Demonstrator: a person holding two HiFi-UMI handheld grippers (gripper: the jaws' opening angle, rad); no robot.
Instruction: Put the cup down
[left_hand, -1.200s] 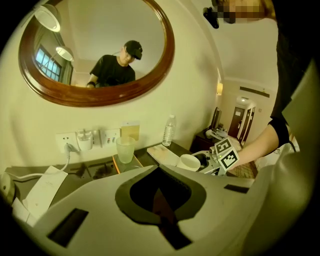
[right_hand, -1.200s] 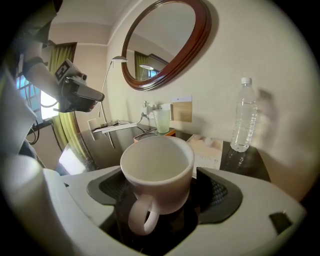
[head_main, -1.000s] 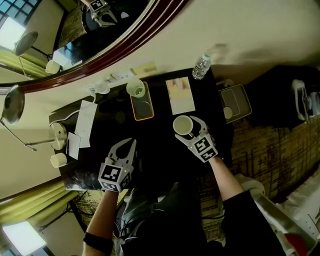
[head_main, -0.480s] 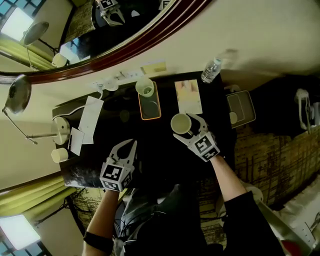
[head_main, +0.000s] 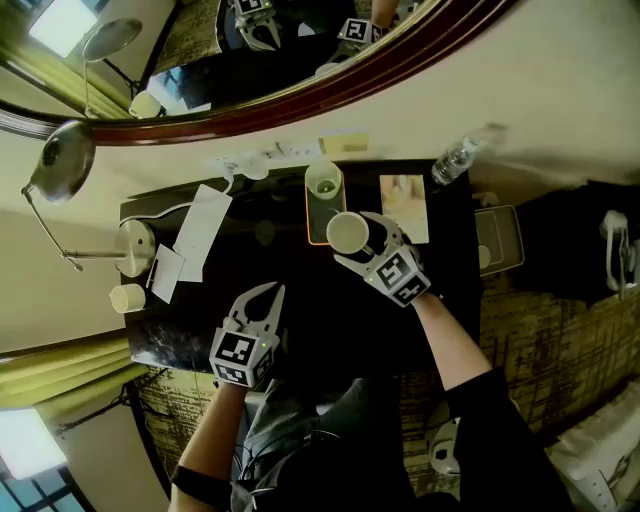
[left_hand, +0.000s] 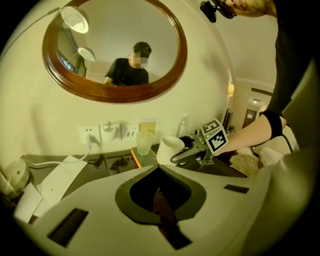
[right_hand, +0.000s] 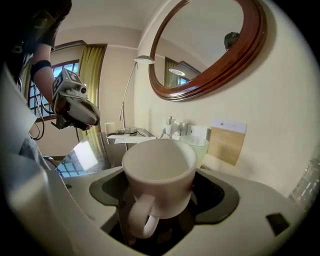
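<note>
Over the black desk (head_main: 310, 290) below a mirror (head_main: 200, 60), right gripper (head_main: 360, 240) clasps the cup (head_main: 346, 231); left gripper (head_main: 267, 294) closed, empty.

— What sort of place is this?

— A hotel room, by the look of it. A big oval mirror (left_hand: 112, 50) in a dark wood frame hangs on a cream wall above a narrow dark tabletop (head_main: 300, 290).

— Couldn't it be someone's home?

— The tabletop is laid out as for a guest: a water bottle (head_main: 452, 160), a glass (head_main: 324, 186) on an orange tray (head_main: 308, 215), leaflets (head_main: 200, 235), and a printed card (right_hand: 226, 142) against the wall near a row of wall sockets (left_hand: 90, 134).

— Anything else?

— A desk lamp (head_main: 135, 245) with a round base, yellow-green curtains (head_main: 60, 375) by a window, and patterned carpet (head_main: 540, 330) on the floor.
</note>
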